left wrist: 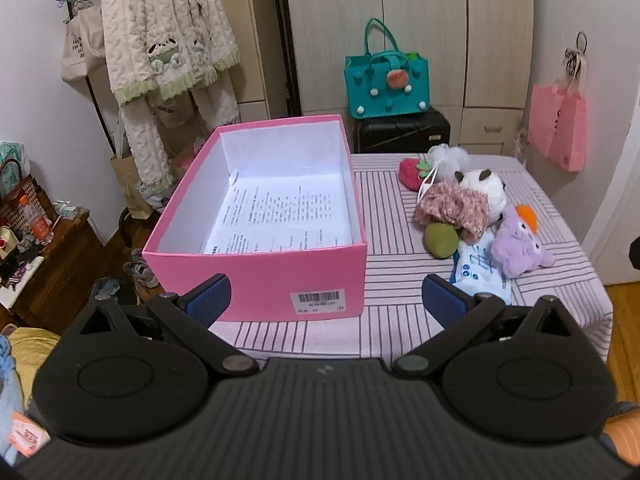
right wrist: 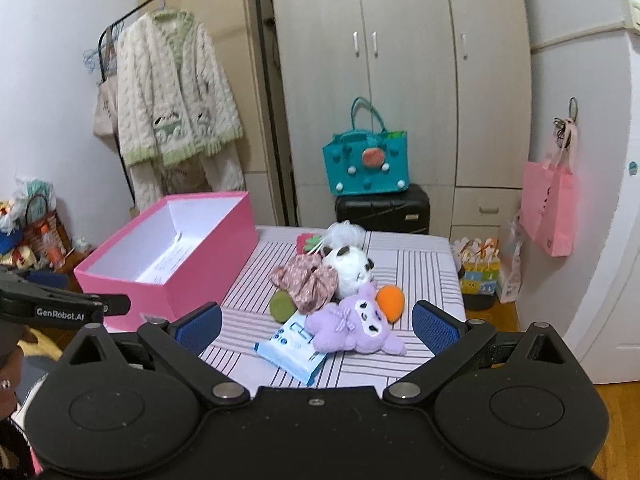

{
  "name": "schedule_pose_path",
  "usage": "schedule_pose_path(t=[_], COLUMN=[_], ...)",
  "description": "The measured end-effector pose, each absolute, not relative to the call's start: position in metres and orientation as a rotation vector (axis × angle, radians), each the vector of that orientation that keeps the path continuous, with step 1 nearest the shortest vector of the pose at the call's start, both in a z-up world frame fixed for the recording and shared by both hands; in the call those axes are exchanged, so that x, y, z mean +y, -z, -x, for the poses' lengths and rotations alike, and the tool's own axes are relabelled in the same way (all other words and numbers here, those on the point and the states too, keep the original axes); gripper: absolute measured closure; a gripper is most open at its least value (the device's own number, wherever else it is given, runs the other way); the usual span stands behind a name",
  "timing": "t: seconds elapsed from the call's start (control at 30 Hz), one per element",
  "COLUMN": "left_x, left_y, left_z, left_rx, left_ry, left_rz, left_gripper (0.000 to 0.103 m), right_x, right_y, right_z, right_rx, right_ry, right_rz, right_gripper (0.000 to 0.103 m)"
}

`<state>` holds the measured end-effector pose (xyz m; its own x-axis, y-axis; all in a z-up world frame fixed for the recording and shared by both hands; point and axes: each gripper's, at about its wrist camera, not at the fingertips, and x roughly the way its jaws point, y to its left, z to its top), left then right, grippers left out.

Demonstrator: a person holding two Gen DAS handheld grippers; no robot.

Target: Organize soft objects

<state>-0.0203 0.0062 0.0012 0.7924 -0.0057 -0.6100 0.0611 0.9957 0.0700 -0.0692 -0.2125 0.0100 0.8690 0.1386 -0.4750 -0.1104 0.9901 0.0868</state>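
An open pink box (left wrist: pixel 256 276) (right wrist: pixel 132 280) with a printed sheet inside stands on the left of the striped table (left wrist: pixel 400 320). To its right lies a pile of soft things: a purple plush (left wrist: pixel 516 246) (right wrist: pixel 356 326) with an orange piece (right wrist: pixel 390 300), a white panda plush (left wrist: pixel 484 186) (right wrist: pixel 352 266), a pink floral scrunchie (left wrist: pixel 452 208) (right wrist: pixel 306 280), a green ball (left wrist: pixel 440 240) (right wrist: pixel 282 306), a red strawberry plush (left wrist: pixel 412 170), a white mesh pouf (left wrist: pixel 450 160) and a blue-white tissue pack (left wrist: pixel 480 276) (right wrist: pixel 294 346). My left gripper (left wrist: pixel 326 300) is open and empty before the box. My right gripper (right wrist: pixel 316 326) is open and empty before the pile.
A teal felt bag (left wrist: pixel 386 80) sits on a black suitcase (left wrist: pixel 402 132) behind the table. Pink paper bags (left wrist: pixel 560 132) hang on the right. A fluffy robe (left wrist: pixel 168 52) hangs on a rack at left. A cluttered wooden stand (left wrist: pixel 44 264) is left of the table.
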Motion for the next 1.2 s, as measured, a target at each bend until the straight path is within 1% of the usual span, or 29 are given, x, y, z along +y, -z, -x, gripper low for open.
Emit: schedule_pose_path(t=[0.33,0.9,1.03,1.2], left_x=[0.008,0.007,0.008,0.012], left_y=[0.003,0.016,0.015,0.012], left_z=[0.033,0.033,0.028,0.019], left_rx=[0.562,0.555,0.557,0.554], left_ry=[0.014,0.005,0.027,0.071], left_rz=[-0.097,-0.109,-0.112,-0.069], left_gripper=[0.0,0.0,0.0,0.0], right_x=[-0.217,-0.217,-0.219,-0.227], right_y=[-0.008,0.004,0.003,0.007], right_z=[0.079,0.076,0.076,0.067], right_rx=[0.431,0.449,0.418,0.438], right_ry=[-0.07,-0.084,-0.107,-0.171], right_rz=[-0.021,0.015,0.049,0.006], right_gripper=[0.0,0.0,0.0,0.0])
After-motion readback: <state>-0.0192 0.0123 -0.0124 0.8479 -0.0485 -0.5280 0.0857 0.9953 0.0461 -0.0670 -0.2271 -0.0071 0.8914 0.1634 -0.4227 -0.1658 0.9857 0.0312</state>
